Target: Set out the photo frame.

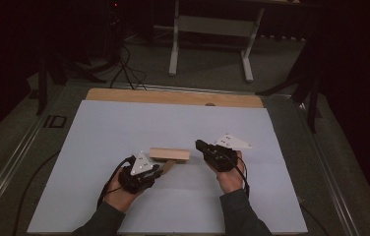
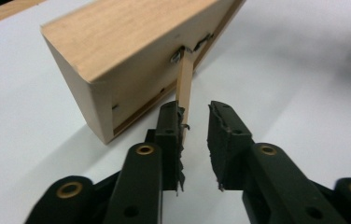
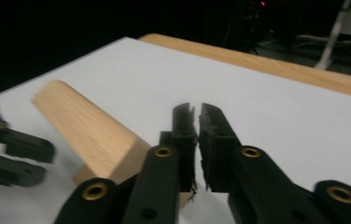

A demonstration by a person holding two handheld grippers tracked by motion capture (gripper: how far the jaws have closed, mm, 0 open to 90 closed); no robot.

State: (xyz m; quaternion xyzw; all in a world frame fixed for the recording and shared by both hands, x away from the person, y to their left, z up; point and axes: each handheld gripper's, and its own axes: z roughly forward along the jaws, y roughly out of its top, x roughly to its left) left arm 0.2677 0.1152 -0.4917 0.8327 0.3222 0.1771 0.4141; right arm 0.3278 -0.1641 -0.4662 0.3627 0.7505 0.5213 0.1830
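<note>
Two black two-jaw grippers, each in one hand of a person, flank a light wooden picture frame (image 1: pixel 169 154) standing on its edge on a white sheet (image 1: pixel 124 128) that covers a wooden-edged table (image 1: pixel 173 97). Seen from the high view, the left gripper (image 1: pixel 162 167) sits just below and to the left of the frame, its grey three-cornered plate facing up, while the right gripper (image 1: pixel 199 144) lies just off the frame's right end, its own plate pointing away to the right. In the left gripper view, the frame (image 2: pixel 131 51) leans ahead of the jaws with its back turned toward them, and a thin pale wooden strut (image 2: pixel 184 88) hinged to that back by a small metal fitting runs down between the jaws. The left gripper (image 2: pixel 196 112) stands partly spread: the strut lies against the inner face of the jaw on the left of that view, and a clear gap separates it from the other jaw, so nothing is pinched. In the right gripper view, the right gripper (image 3: pixel 196 108) has its jaws pressed almost together with nothing between them; the frame (image 3: pixel 89 130) lies just to the left of those jaws, and the other gripper's black fingers (image 3: pixel 10 154) show beyond it at the picture's left edge.
</note>
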